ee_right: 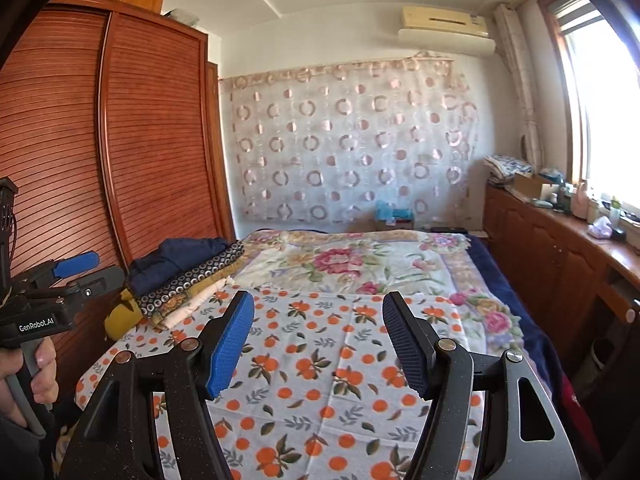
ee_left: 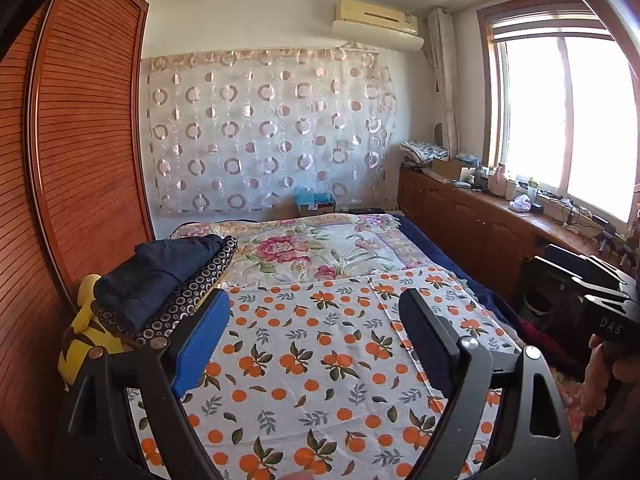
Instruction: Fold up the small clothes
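Hovering tilted slightly downward over the bed's near edge, left gripper and right gripper gape empty above the orange-print cloth.

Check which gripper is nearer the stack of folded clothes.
Left. The left gripper hovers right beside the stack of folded clothes; the right gripper is farther off to the stack's right.

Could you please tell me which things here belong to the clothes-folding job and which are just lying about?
Job: orange-print cloth; stack of folded clothes; left tool, open; right tool, open.

Lying about: yellow plush toy; floral bedspread; windowsill clutter; wardrobe.
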Demonstrator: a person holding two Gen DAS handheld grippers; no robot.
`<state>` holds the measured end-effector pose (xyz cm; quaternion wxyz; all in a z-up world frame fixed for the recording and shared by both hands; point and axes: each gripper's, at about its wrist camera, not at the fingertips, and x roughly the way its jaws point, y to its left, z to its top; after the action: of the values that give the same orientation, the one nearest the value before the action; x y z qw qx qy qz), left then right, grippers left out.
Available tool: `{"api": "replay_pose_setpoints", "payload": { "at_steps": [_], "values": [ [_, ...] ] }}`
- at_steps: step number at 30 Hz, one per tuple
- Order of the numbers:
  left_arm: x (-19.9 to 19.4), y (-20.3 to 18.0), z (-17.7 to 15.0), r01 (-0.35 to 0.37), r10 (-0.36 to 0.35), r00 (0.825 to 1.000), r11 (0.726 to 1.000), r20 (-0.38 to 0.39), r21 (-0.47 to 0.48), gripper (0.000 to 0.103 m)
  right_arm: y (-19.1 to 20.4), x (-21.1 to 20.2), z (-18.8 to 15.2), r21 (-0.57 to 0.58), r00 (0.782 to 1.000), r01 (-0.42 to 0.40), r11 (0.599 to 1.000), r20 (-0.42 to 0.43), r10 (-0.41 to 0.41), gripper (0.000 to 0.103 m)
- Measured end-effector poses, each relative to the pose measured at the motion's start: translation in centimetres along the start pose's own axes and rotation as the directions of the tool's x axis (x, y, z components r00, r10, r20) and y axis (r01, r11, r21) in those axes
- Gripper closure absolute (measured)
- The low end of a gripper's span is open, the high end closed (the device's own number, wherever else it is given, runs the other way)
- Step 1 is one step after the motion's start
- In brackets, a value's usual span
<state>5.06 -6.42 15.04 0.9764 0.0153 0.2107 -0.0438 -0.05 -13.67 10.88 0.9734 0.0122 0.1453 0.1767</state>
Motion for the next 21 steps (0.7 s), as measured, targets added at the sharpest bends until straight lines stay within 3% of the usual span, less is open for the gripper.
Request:
{"api": "replay_pose_setpoints", "payload": {
  "at_steps": [11,21],
  "values": [
    [0.2,-0.5,-1.5,-0.03,0.03,0.999,1.0,-0.015,-0.003,0.016,2.1,-1.6,-2.3,0.036,0.999,0.032,0.999,-0.003,-0.032,0.034],
    [0.5,-0.1,-1.9,-0.051,0.051,0.998,0.998,-0.021,-0.025,0.016,2.1,-1.8,-2.2,0.042,0.999,0.034,0.999,-0.004,-0.034,0.034]
  ]
}}
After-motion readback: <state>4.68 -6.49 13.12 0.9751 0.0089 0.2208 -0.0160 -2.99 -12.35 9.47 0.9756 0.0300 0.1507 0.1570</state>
